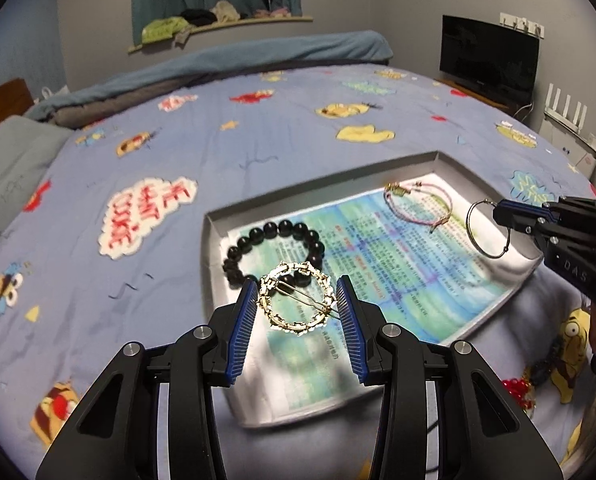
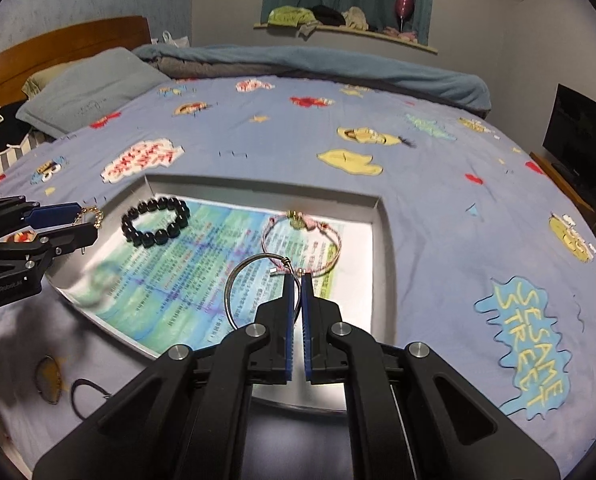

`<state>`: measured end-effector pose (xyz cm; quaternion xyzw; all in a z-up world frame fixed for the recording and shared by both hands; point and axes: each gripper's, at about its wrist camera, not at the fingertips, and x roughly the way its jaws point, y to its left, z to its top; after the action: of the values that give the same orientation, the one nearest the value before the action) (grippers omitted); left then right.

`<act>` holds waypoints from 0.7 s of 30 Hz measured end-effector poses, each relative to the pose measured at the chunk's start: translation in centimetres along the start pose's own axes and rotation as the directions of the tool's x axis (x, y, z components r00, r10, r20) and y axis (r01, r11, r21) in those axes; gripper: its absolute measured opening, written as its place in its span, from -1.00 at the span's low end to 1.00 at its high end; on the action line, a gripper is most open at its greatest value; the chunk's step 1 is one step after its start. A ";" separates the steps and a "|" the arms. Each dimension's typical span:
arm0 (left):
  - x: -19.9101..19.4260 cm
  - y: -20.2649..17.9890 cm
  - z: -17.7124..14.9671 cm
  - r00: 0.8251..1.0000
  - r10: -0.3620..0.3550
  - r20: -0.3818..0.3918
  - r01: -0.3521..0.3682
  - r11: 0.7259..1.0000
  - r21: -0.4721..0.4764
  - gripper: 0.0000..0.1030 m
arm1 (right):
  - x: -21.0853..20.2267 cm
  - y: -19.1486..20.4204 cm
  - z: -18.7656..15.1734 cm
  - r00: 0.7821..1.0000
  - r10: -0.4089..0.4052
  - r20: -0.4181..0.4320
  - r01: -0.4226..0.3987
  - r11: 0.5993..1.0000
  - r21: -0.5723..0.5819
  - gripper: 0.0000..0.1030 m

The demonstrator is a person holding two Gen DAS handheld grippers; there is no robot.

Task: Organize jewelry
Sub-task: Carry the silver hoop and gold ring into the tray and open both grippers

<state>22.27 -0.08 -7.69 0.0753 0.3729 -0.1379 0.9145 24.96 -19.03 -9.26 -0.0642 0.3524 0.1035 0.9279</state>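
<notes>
Both grippers are loaded over the tray (image 1: 214, 232) on the bed (image 1: 146, 152). Left gripper (image 1: 297, 306): jaws clamped on the gold ring brooch (image 1: 296, 304), pads bearing on its left and right rims, pin bar running across the middle; it hangs over the tray's near-left part, just in front of the black bead bracelet (image 1: 274, 246), which lies on the printed paper liner (image 1: 398, 256). Right gripper (image 2: 297, 288): jaws nearly together, pinched on the thin wire of the silver hoop (image 2: 254, 292), gripped at its right side near the clasp so most of the loop sticks out to the left of the pads, above the liner and near the pink cord bracelet (image 2: 302, 240) at the tray's far side. Handling, as a judgement: everything here is light. The brooch is stiff but lacy and its pin looks bendable, so hold the rim, not the bar, with modest squeeze. The hoop is springy wire, thin and slick; it'll likely swivel in the pads and could deform if squeezed across the loop, so gripping the wire itself near the clasp is right. Beads are hard and round, probably on elastic, and will roll if nudged. Cord is limp. More loose pieces lie on the bed outside the tray: red beads (image 1: 518, 390) and a dark hair tie (image 2: 88, 394).
</notes>
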 end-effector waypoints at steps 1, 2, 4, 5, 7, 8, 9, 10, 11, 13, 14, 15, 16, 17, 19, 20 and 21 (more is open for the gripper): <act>0.5 0.0 -0.1 1.000 -0.003 -0.011 0.003 1.000 -0.004 -0.17 | 0.4 0.0 -0.1 1.000 0.000 -0.009 0.000 1.000 0.000 -0.94; 0.7 0.0 -0.2 1.000 -0.003 -0.016 0.002 1.000 -0.005 -0.17 | 0.7 0.0 -0.3 1.000 -0.001 -0.016 0.001 1.000 0.000 -0.94; 1.3 -0.2 -0.5 1.000 -0.006 -0.030 0.006 1.000 0.001 -0.17 | 1.2 -0.1 -0.4 1.000 -0.003 -0.028 0.003 1.000 -0.003 -0.94; 1.7 -0.3 -0.7 0.999 -0.007 -0.039 0.007 1.000 0.004 -0.17 | 1.3 -0.1 -0.5 0.999 -0.003 -0.032 0.003 1.000 -0.003 -0.94; 2.3 -0.3 -0.9 0.998 -0.009 -0.056 0.010 1.000 0.003 -0.17 | 1.8 -0.2 -0.7 0.999 -0.006 -0.045 0.005 1.000 -0.004 -0.94; 2.6 -0.3 -1.1 0.998 -0.011 -0.068 0.011 1.000 0.002 -0.17 | 1.9 -0.2 -0.8 0.999 -0.005 -0.049 0.005 1.000 -0.004 -0.94; 2.9 -0.3 -1.2 0.997 -0.012 -0.076 0.012 1.000 0.002 -0.17 | 2.1 -0.2 -0.9 0.998 -0.006 -0.055 0.006 1.000 -0.004 -0.94; 3.0 -0.4 -1.4 0.997 -0.010 -0.080 0.010 1.000 0.002 -0.17 | 2.3 -0.2 -1.0 0.998 -0.008 -0.060 0.007 1.000 -0.005 -0.94; 3.2 -0.5 -1.4 0.996 -0.010 -0.085 0.011 1.000 0.003 -0.17 | 2.4 -0.2 -1.0 0.998 -0.009 -0.064 0.008 1.000 -0.006 -0.94; 3.6 -0.5 -1.7 0.995 -0.011 -0.095 0.012 1.000 0.006 -0.17 | 2.6 -0.2 -1.1 0.997 -0.010 -0.073 0.010 1.000 -0.009 -0.94; 3.7 -0.5 -1.7 0.995 -0.019 -0.097 0.019 1.000 0.003 -0.17 | 2.8 -0.2 -1.2 0.997 -0.011 -0.079 0.011 1.000 -0.013 -0.94; 3.7 -0.5 -1.7 0.995 -0.022 -0.098 0.022 1.000 0.000 -0.17 | 2.9 -0.2 -1.2 0.997 -0.009 -0.083 0.008 1.000 -0.014 -0.94; 3.7 -0.5 -1.7 0.995 -0.025 -0.100 0.025 1.000 0.000 -0.17 | 2.9 -0.2 -1.3 0.996 -0.006 -0.085 0.005 1.000 -0.013 -0.94; 3.8 -0.5 -1.7 0.995 -0.026 -0.100 0.027 1.000 0.002 -0.17 | 2.9 -0.2 -1.3 0.996 -0.006 -0.085 0.005 1.000 -0.013 -0.94; 3.8 -0.6 -1.7 0.995 -0.028 -0.100 0.028 1.000 0.000 -0.17 | 3.0 -0.2 -1.3 0.996 -0.007 -0.086 0.006 1.000 -0.016 -0.94; 3.8 -0.5 -1.8 0.994 -0.032 -0.103 0.031 0.999 -0.004 -0.17 | 3.0 -0.2 -1.4 0.996 -0.008 -0.087 0.006 1.000 -0.016 -0.94; 3.9 -0.5 -1.8 0.994 -0.033 -0.104 0.033 0.999 -0.007 -0.17 | 3.1 -0.2 -1.4 0.996 -0.009 -0.090 0.007 1.000 -0.016 -0.94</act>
<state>23.58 -0.89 -11.68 0.0740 0.4217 -0.1480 0.8915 26.35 -19.06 -12.34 -0.0775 0.3928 0.0995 0.9109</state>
